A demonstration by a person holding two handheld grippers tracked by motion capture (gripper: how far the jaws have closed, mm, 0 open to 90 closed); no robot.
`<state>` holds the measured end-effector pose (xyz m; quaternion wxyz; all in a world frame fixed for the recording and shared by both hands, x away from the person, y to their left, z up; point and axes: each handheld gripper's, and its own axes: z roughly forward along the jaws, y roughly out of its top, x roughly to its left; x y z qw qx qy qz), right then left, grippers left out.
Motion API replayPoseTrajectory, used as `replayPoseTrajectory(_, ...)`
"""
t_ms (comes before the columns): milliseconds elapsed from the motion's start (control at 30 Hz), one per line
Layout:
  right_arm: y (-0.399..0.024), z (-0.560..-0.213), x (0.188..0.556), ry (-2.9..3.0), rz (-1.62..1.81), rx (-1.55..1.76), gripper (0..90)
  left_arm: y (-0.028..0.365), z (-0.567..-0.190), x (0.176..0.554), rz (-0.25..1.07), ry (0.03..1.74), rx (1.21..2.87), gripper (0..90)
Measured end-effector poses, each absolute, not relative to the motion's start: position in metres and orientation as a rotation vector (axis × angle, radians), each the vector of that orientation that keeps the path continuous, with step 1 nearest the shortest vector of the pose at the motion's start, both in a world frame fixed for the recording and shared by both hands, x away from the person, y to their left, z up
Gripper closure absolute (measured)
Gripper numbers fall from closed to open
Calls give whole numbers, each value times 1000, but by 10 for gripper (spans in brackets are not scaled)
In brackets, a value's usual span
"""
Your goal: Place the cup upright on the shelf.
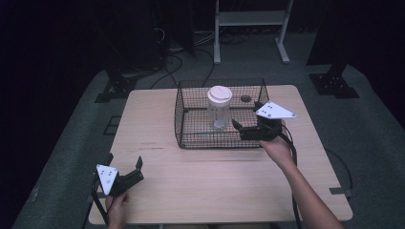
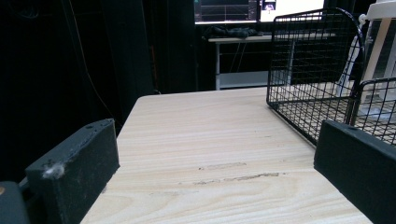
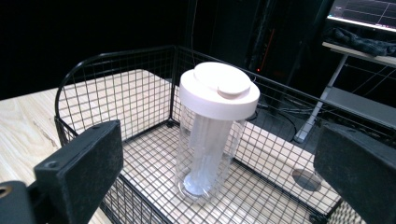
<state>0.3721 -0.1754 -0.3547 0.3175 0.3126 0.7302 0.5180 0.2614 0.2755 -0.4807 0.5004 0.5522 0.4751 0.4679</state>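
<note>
A black wire basket (image 1: 184,112) stands at the middle back of the wooden table (image 1: 215,181). Upright inside it is a clear bottle (image 1: 219,114) with a white lid (image 1: 219,95). My right gripper (image 1: 244,125) hovers at the basket's front right corner, open, its jaws pointing left at the bottle. In the right gripper view the bottle (image 3: 212,135) stands ahead of the wide-apart jaws, untouched, within the basket (image 3: 116,93). My left gripper (image 1: 124,161) rests open near the table's front left corner. Its own view has the basket (image 2: 308,60) off to the right and the lid (image 2: 384,8) at the top edge.
A round cable hole (image 1: 246,98) is cut in the table behind the basket. Beyond the table a white desk frame (image 1: 250,19) stands among cables (image 1: 172,62) on the floor, with black stand bases (image 1: 334,83) at either side. Bare wood stretches between the grippers.
</note>
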Motion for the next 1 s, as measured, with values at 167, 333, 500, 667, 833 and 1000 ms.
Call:
replayPoseTrajectory(167, -179, -358, 369, 1931, 1345, 818, 10, 276, -481, 261, 1131, 1149, 1334, 0)
replayPoseTrajectory(333, -184, -363, 363, 1933, 1339, 817, 11, 276, -481, 261, 1130, 1150, 1333, 0)
replayPoseTrajectory(500, -190, -366, 358, 1928, 1333, 817, 11, 276, -481, 261, 1132, 1150, 1335, 0)
replayPoseTrajectory(667, -198, -367, 351, 1925, 1324, 815, 11, 276, -481, 261, 1132, 1151, 1333, 0)
replayPoseTrajectory(833, -204, -370, 346, 1922, 1324, 821, 10, 276, -481, 261, 1134, 1150, 1337, 0)
replayPoseTrajectory(1000, -208, -374, 339, 1918, 1322, 816, 10, 276, -481, 261, 1134, 1150, 1337, 0)
